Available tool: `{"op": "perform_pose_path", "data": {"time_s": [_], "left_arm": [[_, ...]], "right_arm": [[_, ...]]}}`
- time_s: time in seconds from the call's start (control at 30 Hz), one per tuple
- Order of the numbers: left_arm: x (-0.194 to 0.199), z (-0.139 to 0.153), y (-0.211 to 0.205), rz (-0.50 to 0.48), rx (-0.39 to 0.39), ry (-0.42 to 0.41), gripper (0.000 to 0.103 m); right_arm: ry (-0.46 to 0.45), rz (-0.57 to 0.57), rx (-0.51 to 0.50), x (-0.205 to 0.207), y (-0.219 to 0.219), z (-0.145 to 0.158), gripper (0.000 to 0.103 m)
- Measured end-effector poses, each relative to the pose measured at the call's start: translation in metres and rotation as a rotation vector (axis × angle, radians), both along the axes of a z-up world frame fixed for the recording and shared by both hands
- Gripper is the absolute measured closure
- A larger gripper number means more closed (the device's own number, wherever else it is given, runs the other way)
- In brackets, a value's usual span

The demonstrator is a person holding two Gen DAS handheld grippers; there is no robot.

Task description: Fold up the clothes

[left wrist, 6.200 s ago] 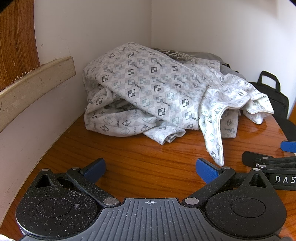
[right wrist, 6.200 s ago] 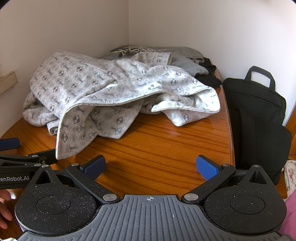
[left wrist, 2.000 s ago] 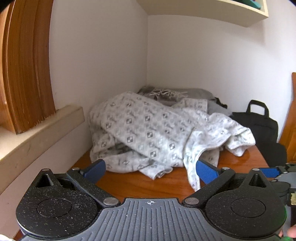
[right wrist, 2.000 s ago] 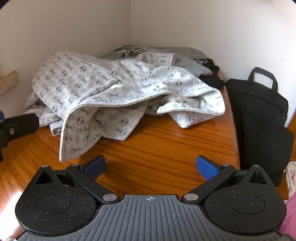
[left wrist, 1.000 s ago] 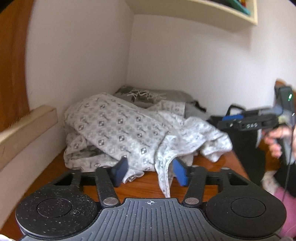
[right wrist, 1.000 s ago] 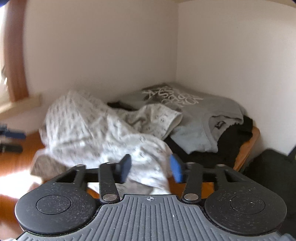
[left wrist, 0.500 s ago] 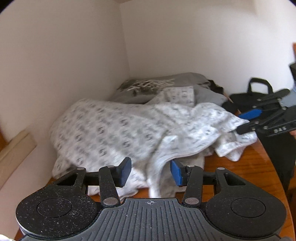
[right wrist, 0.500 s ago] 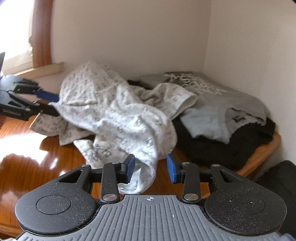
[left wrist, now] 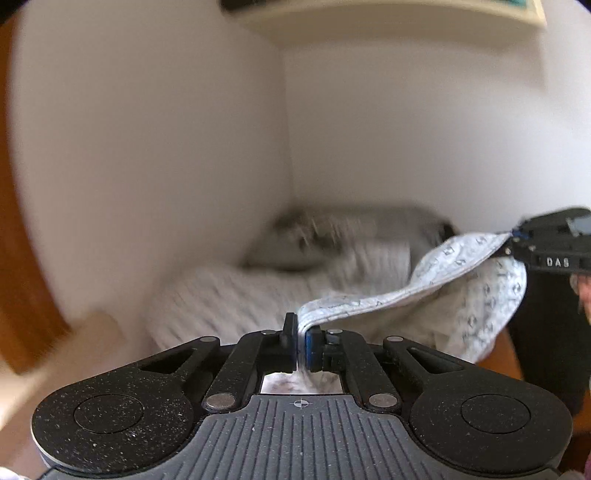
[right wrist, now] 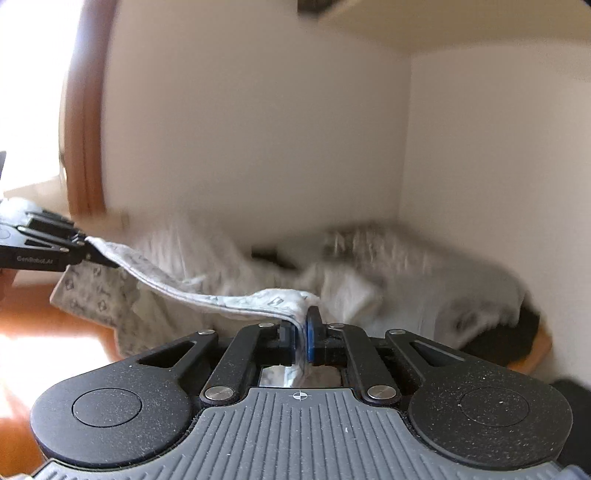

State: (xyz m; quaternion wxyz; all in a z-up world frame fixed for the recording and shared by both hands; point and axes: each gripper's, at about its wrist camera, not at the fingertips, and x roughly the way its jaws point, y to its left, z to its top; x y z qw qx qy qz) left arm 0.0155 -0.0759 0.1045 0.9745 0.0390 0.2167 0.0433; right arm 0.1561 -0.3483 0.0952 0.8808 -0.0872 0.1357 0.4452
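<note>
My left claw (left wrist: 300, 341) is pressed tight on the hem of the white patterned garment (left wrist: 436, 275), the cloth pinched between the black pad and the blue one and a little of it poking through behind them. My right claw (right wrist: 301, 332) is clamped the same way on another part of that edge, with the fabric folded over its pads. Between the two claws the hem runs as a slack, curving band held up in the air; from the left view it rises to the right until it meets my right claw (left wrist: 517, 236), and from the right view it climbs leftward to my left claw (right wrist: 86, 245). The rest of the garment (right wrist: 207, 258) hangs below this band and trails down onto the wooden surface (right wrist: 33, 306), where it lies bunched against the white wall in the corner. Behind it, blurred, lies a grey piece of clothing (right wrist: 424, 251) on top of something dark (right wrist: 517, 332). A pale shelf (left wrist: 388, 14) runs overhead, and a wooden frame (right wrist: 86, 122) stands at the left beside a bright window. Much of the background is smeared, so finer detail there I cannot make out.
</note>
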Motion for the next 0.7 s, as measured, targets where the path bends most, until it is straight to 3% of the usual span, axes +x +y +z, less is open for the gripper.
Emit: {"op": "perform_pose_path", "data": {"time_s": [0.43, 0.53, 0.7], "left_arm": [[-0.124, 0.137, 0.010, 0.167, -0.017, -0.290, 0.100], [-0.162, 0.183, 0.012, 0.216, -0.007, -0.367, 0.100], [-0.220, 0.272, 0.007, 0.303, 0.078, -0.484, 0.100]], "right_arm": [[-0.278, 0.116, 0.087, -0.098, 0.007, 0.144, 0.099], [-0.365, 0.147, 0.122, -0.130, 0.007, 0.184, 0.099], [-0.476, 0.196, 0.219, -0.182, 0.001, 0.265, 0.100]]}}
